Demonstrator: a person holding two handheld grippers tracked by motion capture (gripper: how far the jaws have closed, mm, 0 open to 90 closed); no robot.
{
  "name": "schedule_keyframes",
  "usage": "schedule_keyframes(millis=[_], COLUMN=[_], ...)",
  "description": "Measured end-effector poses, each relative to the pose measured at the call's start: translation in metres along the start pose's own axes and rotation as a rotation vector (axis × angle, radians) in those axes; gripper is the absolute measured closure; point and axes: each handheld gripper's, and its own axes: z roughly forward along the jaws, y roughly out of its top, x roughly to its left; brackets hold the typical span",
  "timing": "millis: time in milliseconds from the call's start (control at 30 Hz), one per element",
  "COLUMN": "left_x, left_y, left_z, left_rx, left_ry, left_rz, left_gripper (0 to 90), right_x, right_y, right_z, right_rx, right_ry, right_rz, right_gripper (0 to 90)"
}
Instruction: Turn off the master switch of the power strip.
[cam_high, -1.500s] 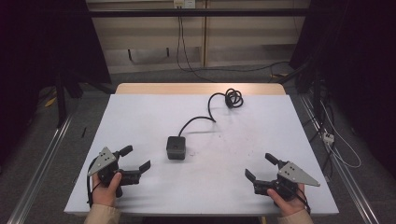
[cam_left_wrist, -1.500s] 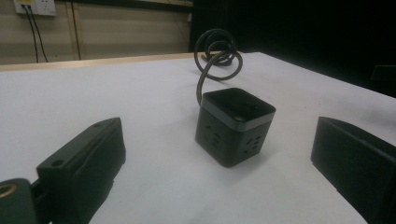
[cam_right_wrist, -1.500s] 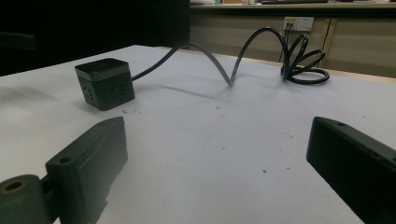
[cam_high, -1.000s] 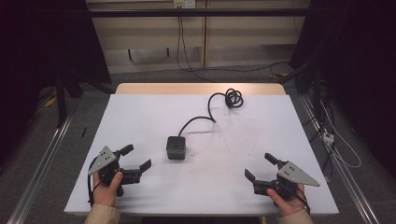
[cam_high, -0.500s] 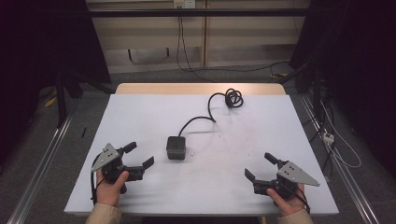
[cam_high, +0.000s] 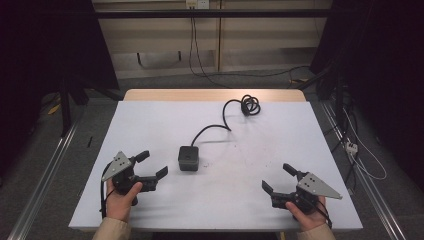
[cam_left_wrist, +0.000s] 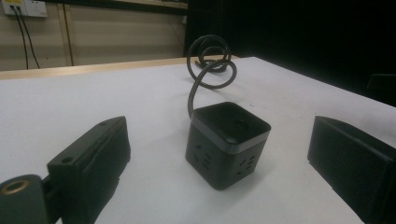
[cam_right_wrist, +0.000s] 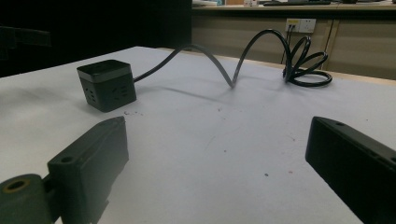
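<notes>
Even overhead light makes the white table (cam_high: 150, 120) bright, while the room around it falls dark. The power cube (cam_left_wrist: 227, 142) casts a soft shadow. In both gripper views the near jaws look blurred and dim.

White table (cam_high: 165, 120) with wooden far edge, wall socket (cam_right_wrist: 300, 24) behind, cables on grey floor (cam_high: 250, 77).

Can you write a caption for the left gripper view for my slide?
Open left gripper faces a black cube socket whose cable coils behind on the white table.

black two-jaw tools (cam_high: 149, 166) with grey three-cornered plates, beige sleeves (cam_high: 112, 229)
</notes>
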Motion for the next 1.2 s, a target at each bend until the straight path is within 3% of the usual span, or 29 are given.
schedule_keyframes(millis=[1200], left_x=[-0.002], left_y=[0.008], left_z=[0.017], left_rx=[0.014], left_ry=[-0.012], left_rz=[0.023], left_gripper=[14.9], right_x=[-0.001], right_y=[0.0], right_z=[-0.003], right_rx=[-0.002], right_ry=[-0.003], right_rz=[0.0], right_gripper=[6.3])
